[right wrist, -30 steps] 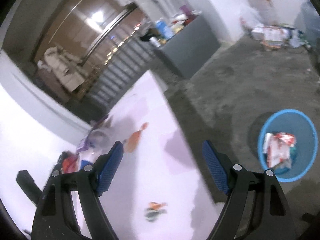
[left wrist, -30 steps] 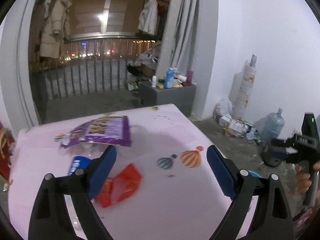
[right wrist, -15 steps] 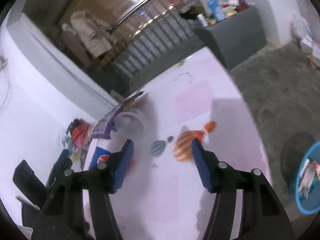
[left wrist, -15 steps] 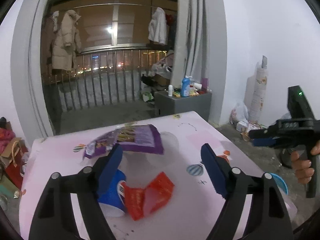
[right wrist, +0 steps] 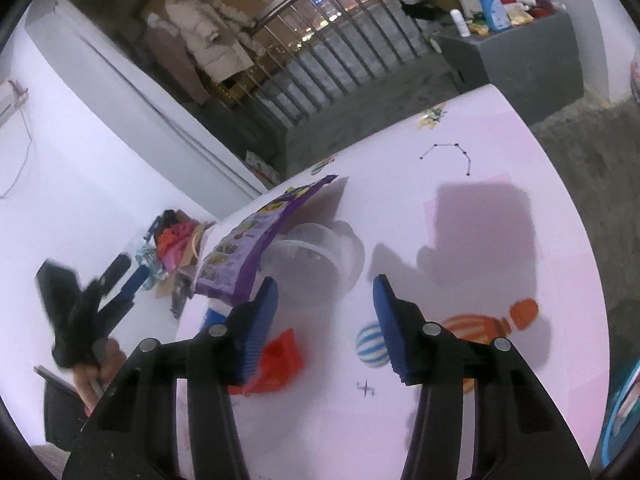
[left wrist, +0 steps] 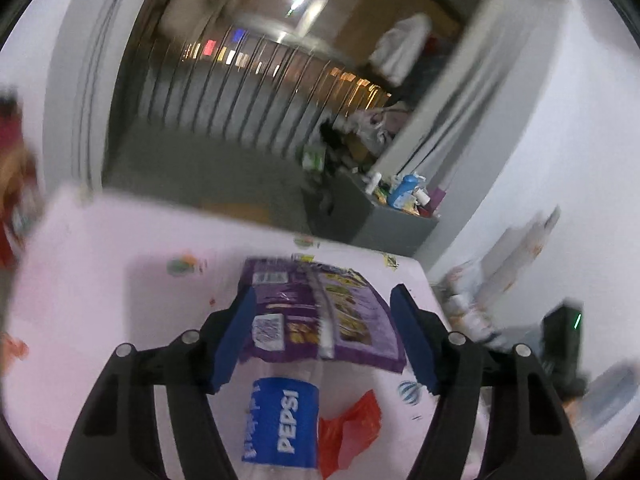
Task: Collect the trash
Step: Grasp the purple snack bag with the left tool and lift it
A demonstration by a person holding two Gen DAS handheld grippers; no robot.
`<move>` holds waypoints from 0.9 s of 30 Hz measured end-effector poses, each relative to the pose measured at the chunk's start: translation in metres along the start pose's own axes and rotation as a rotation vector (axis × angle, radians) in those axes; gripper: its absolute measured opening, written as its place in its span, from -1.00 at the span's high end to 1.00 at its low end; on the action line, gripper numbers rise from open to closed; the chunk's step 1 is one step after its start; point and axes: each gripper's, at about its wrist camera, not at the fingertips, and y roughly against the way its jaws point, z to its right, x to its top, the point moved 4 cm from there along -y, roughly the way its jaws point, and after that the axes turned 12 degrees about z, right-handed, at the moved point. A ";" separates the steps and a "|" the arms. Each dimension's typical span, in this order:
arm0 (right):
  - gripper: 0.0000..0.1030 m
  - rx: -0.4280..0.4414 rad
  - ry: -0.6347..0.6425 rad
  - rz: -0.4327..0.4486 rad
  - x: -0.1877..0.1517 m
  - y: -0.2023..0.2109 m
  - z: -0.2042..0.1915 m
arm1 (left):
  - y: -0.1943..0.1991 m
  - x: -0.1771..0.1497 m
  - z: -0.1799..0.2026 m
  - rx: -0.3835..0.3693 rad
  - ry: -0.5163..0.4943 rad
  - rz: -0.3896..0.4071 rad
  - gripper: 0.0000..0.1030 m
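A lived-in home is showing here: beyond the pink table (right wrist: pixel 460 216), coats (right wrist: pixel 208 48) are hanging by a balcony railing (right wrist: pixel 340 52), and toiletries are crowding a grey cabinet (right wrist: pixel 532 44).

A: The left wrist view is smeared with motion; the balcony railing (left wrist: pixel 256 92) streaks. The crinkled purple snack bag (left wrist: pixel 320 312) hides the top of the clear Pepsi-labelled plastic bottle (left wrist: pixel 280 420), whose base runs off the frame's bottom edge.

B: In the right wrist view, the same bag covers part of the clear plastic cup (right wrist: pixel 320 256). The round blue bin (right wrist: pixel 624 412) is cut by the right edge, its contents unreadable.
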 end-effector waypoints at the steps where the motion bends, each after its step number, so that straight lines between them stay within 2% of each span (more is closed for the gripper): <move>1: 0.08 -0.006 0.014 -0.002 0.001 -0.003 -0.002 | -0.010 0.004 -0.015 -0.018 0.082 -0.048 -0.30; 3: 0.08 -0.010 0.039 -0.006 0.003 -0.012 -0.006 | -0.032 0.008 -0.043 -0.054 0.237 -0.147 -0.30; 6: 0.08 -0.020 0.071 -0.025 0.004 -0.025 -0.009 | -0.051 0.009 -0.069 -0.048 0.365 -0.216 -0.27; 9: 0.08 -0.027 0.084 -0.054 0.002 -0.039 -0.008 | -0.073 0.006 -0.094 -0.081 0.511 -0.293 -0.27; 13: 0.12 -0.043 0.091 -0.080 -0.003 -0.054 -0.007 | -0.089 -0.006 -0.114 -0.125 0.632 -0.380 -0.27; 15: 0.14 -0.050 0.100 -0.085 -0.003 -0.061 -0.007 | -0.094 -0.011 -0.118 -0.120 0.651 -0.405 -0.27; 19: 0.28 -0.055 0.094 -0.102 -0.005 -0.073 -0.006 | -0.100 -0.020 -0.119 -0.175 0.673 -0.448 -0.22; 21: 0.39 -0.057 0.090 -0.104 -0.005 -0.075 -0.006 | -0.099 -0.020 -0.117 -0.187 0.662 -0.447 -0.08; 23: 0.60 -0.054 0.086 -0.108 -0.005 -0.078 -0.006 | -0.098 -0.021 -0.118 -0.195 0.651 -0.439 0.21; 24: 0.64 -0.053 0.083 -0.110 -0.006 -0.079 -0.007 | -0.096 -0.020 -0.116 -0.201 0.634 -0.436 0.25; 27: 0.87 -0.051 0.080 -0.111 -0.007 -0.079 -0.009 | -0.093 -0.018 -0.110 -0.212 0.591 -0.428 0.55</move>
